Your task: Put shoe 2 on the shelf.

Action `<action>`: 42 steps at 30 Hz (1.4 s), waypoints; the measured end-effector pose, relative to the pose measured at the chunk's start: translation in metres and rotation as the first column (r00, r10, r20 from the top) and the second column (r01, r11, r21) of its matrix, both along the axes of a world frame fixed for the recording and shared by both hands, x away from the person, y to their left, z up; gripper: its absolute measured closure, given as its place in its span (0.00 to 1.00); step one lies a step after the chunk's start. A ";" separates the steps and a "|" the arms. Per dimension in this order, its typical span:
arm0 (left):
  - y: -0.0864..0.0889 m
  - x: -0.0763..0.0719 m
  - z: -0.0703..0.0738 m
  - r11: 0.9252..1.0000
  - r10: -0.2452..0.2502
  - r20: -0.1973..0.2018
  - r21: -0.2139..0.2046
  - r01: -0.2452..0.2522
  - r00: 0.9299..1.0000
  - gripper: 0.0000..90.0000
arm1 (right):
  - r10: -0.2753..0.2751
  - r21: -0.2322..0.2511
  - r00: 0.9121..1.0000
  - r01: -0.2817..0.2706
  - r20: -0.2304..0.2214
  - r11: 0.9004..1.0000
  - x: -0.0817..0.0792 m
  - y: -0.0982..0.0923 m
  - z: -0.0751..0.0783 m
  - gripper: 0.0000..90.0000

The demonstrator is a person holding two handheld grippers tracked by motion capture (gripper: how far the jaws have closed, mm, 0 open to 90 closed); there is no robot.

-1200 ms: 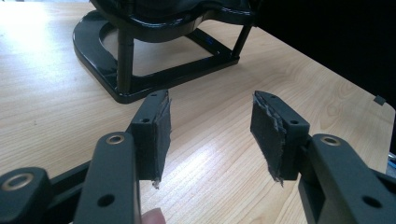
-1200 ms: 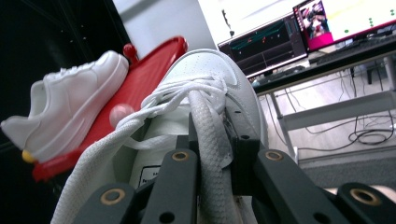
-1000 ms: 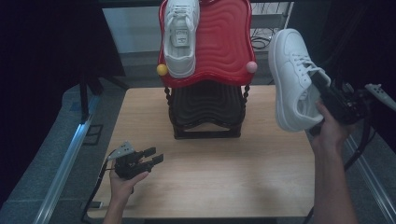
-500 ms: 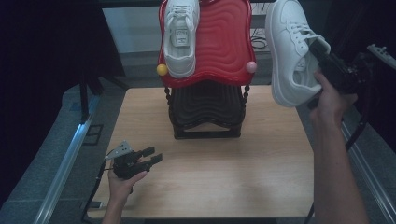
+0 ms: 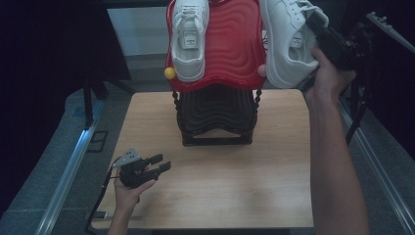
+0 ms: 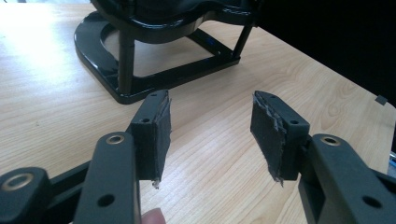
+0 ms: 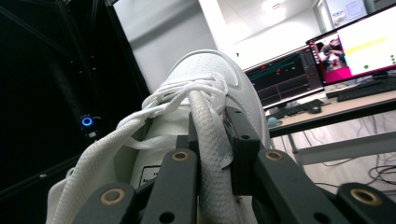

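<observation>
A person lifts a white sneaker beside a red shoe rack on a wooden desk.
The desk (image 5: 215, 196) carries a red-and-black rack (image 5: 230, 54) bearing one sneaker (image 5: 188, 39); far right, the second sneaker (image 5: 286, 41) hangs in the air, the right gripper (image 7: 212, 140) clamped on its side wall. Near left, the left gripper (image 5: 159, 166) rests with jaws apart, holding nothing.

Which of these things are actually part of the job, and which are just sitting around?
In the job:
- white shoe clamped in the right gripper
- second white shoe already on the red shelf
- black shelf beneath it

Just about:
- left gripper, open, empty
- monitors on a desk
</observation>
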State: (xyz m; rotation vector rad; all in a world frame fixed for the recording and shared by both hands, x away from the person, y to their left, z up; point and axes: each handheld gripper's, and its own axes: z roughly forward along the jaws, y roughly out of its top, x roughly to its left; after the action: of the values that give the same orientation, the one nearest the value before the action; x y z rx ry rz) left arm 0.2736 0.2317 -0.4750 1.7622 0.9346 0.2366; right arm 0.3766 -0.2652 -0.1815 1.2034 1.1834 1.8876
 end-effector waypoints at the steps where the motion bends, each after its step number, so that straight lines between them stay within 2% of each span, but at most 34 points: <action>1: 0.001 0.000 0.000 1.000 0.001 -0.001 -0.003 -0.001 1.000 0.54 | 0.004 -0.003 1.000 -0.004 0.001 1.000 0.003 0.004 0.001 0.91; 8: 0.002 0.003 -0.001 1.000 -0.002 -0.003 -0.011 0.002 1.000 0.53 | 0.020 -0.002 1.000 -0.020 -0.015 1.000 0.025 0.037 0.006 0.91; 12: 0.003 0.004 -0.002 1.000 -0.006 -0.004 -0.019 0.006 1.000 0.54 | 0.024 -0.008 1.000 -0.024 -0.004 1.000 0.038 0.053 0.009 0.91; 17: 0.003 0.004 -0.002 1.000 -0.010 -0.002 -0.020 0.010 1.000 0.54 | 0.016 -0.020 1.000 -0.016 -0.015 1.000 0.051 0.069 0.012 0.91; 22: 0.005 0.004 -0.001 1.000 -0.010 -0.001 -0.027 0.010 1.000 0.54 | -0.004 -0.039 1.000 0.003 -0.009 0.999 0.061 0.082 0.008 0.91; 31: 0.005 0.005 -0.002 1.000 -0.010 0.000 -0.023 0.010 1.000 0.54 | -0.051 -0.101 0.998 0.046 -0.043 0.994 0.080 0.095 -0.009 0.91; 34: 0.006 0.006 -0.003 1.000 -0.008 -0.004 -0.020 0.007 1.000 0.54 | -0.069 -0.134 0.997 0.063 -0.041 0.989 0.083 0.100 -0.014 0.90; 38: 0.006 0.006 -0.003 1.000 -0.011 -0.002 -0.026 0.011 1.000 0.54 | -0.076 -0.152 0.996 0.068 -0.050 0.986 0.083 0.105 -0.019 0.87; 42: 0.007 0.005 -0.001 0.999 -0.009 -0.001 -0.036 0.009 1.000 0.54 | -0.081 -0.226 0.996 0.074 -0.022 0.971 0.080 0.113 -0.021 0.78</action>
State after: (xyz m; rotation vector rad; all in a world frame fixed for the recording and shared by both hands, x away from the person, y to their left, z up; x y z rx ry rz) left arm 0.2781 0.2385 -0.4762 1.7332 0.9261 0.2119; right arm 0.4565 -0.1523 -0.2029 1.1400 1.3091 1.6334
